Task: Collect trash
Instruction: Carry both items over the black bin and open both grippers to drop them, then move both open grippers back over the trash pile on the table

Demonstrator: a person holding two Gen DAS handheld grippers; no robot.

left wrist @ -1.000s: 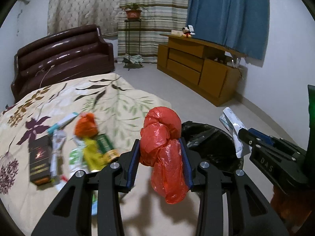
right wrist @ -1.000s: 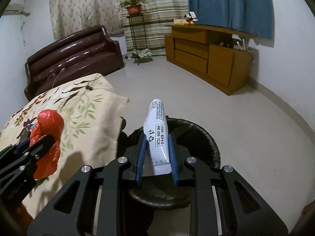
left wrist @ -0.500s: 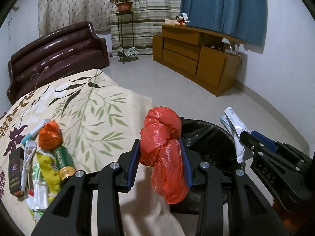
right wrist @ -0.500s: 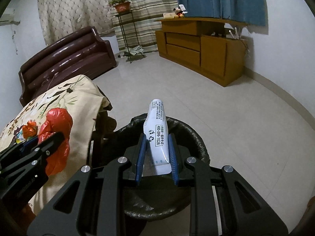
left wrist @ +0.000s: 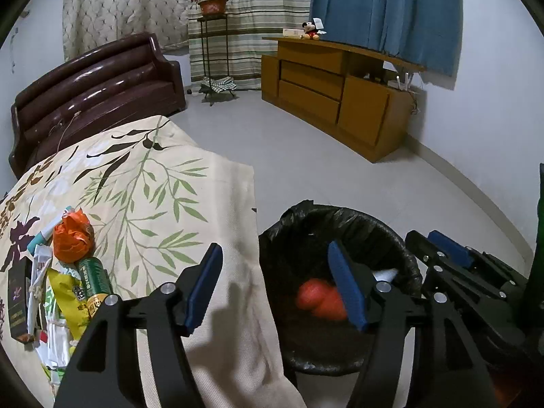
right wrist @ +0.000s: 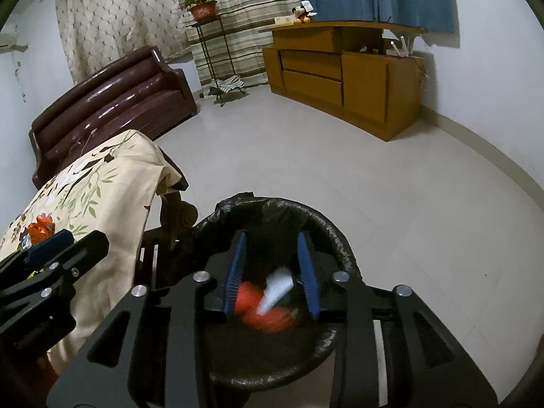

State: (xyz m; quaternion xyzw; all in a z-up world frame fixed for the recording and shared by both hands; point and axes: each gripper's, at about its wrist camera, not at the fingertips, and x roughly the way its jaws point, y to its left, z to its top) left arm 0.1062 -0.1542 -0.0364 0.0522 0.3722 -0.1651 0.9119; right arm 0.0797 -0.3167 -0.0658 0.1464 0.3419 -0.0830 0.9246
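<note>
Left wrist view: left gripper [left wrist: 275, 280] jaws are opening with nothing between them, hanging at the near rim of the bin [left wrist: 391, 234]. Red plastic bag [left wrist: 319, 299] is down inside the bin, blurred. Right wrist view: right gripper [right wrist: 273, 273] is directly over the bin, jaws opening too; white tube [right wrist: 277, 289] sits below the pads inside the bin, on the red bag, not gripped as far as I can tell. So two pieces are in. Left to do: a pile of trash on the bedspread [left wrist: 146, 210], left of the bin: orange wrapper [left wrist: 69, 239], green can [left wrist: 93, 282], yellow packet [left wrist: 66, 301], dark box [left wrist: 17, 297], plus some white bits. Judging by that, roughly a third done, several more trips.
</note>
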